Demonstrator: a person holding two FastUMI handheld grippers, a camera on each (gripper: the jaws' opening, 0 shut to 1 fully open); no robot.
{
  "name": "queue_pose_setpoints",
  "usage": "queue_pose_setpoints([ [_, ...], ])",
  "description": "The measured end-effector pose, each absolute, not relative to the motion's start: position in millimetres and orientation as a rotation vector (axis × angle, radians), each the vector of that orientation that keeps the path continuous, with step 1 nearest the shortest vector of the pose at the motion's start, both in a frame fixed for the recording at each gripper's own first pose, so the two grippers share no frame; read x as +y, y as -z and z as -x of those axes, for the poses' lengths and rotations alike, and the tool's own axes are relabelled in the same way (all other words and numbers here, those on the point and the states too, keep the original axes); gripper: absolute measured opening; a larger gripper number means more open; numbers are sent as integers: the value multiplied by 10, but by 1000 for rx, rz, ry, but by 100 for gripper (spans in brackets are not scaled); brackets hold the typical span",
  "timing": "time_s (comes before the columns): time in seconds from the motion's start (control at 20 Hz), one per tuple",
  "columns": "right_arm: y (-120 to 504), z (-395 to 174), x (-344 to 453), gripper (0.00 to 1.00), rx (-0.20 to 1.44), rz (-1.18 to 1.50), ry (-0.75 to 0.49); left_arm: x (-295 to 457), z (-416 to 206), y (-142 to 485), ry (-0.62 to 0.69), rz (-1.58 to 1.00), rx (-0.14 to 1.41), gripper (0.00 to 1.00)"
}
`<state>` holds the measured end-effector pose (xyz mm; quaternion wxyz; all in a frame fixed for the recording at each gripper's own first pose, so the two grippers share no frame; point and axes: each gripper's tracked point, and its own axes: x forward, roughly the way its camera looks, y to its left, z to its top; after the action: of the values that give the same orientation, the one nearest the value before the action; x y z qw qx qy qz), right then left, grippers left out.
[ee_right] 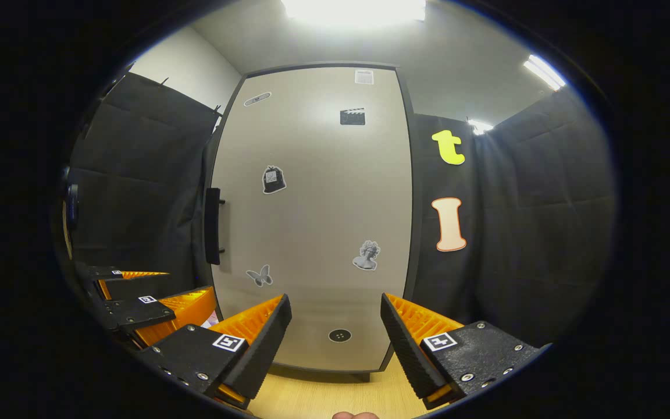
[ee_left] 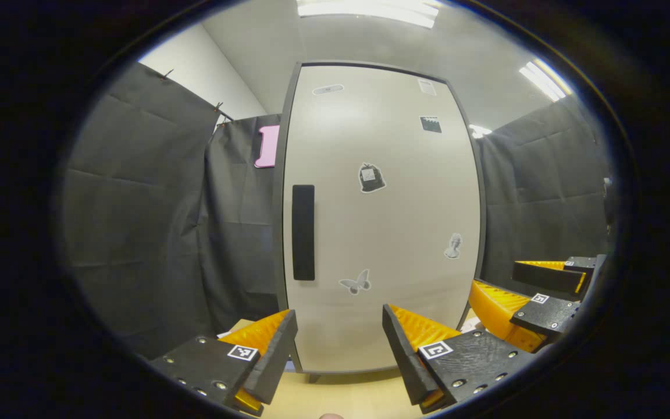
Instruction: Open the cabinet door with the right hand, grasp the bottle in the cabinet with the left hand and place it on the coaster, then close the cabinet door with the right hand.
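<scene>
in front of both grippers, the cabinet door [ee_left: 381, 221] is closed, handle [ee_left: 303, 232] untouched. left gripper [ee_left: 339, 349] and right gripper [ee_right: 335, 337] both spread wide, holding nothing.

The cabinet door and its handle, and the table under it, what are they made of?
The cabinet door looks like smooth painted board or laminate in pale grey: a soft shine from the ceiling lights shows on it. It could also be metal. The handle is a dark matt bar, likely plastic, with no gleam. The table looks like light wood or wood-look laminate, with faint grain.
</scene>
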<state>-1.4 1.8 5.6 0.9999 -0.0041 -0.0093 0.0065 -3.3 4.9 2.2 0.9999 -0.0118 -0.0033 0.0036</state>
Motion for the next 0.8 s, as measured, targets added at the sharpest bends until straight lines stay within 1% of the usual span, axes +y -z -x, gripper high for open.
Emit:
queue_pose_setpoints([
  [0.05,-49,20,24,95,-17,9,-14,60,35,-22,-10,19,-6,84],
  [0.1,-39,19,29,95,-14,8,-17,53,34,-21,-9,17,-7,84],
  [0.15,-35,17,34,95,-13,5,-20,47,33,-29,-8,17,-8,89],
  [0.35,-45,13,38,95,-15,-2,-30,3,68,-47,4,-1,-13,89],
  [0.4,-57,15,42,95,-19,-2,-31,-6,67,-52,4,-7,-15,84],
  [0.45,-52,19,46,95,-21,1,-34,-14,54,-37,2,-10,-13,84],
  [0.5,-51,20,48,95,-20,7,-35,-13,47,-27,-1,-8,-7,89],
  [0.55,-43,11,57,95,-19,12,-39,-24,41,-19,1,-1,-7,84],
  [0.6,-44,5,67,95,-17,15,-45,-29,42,-25,0,3,-7,89],
  [0.8,-8,-4,117,95,-9,24,-55,15,55,-35,-9,2,-15,89],
])
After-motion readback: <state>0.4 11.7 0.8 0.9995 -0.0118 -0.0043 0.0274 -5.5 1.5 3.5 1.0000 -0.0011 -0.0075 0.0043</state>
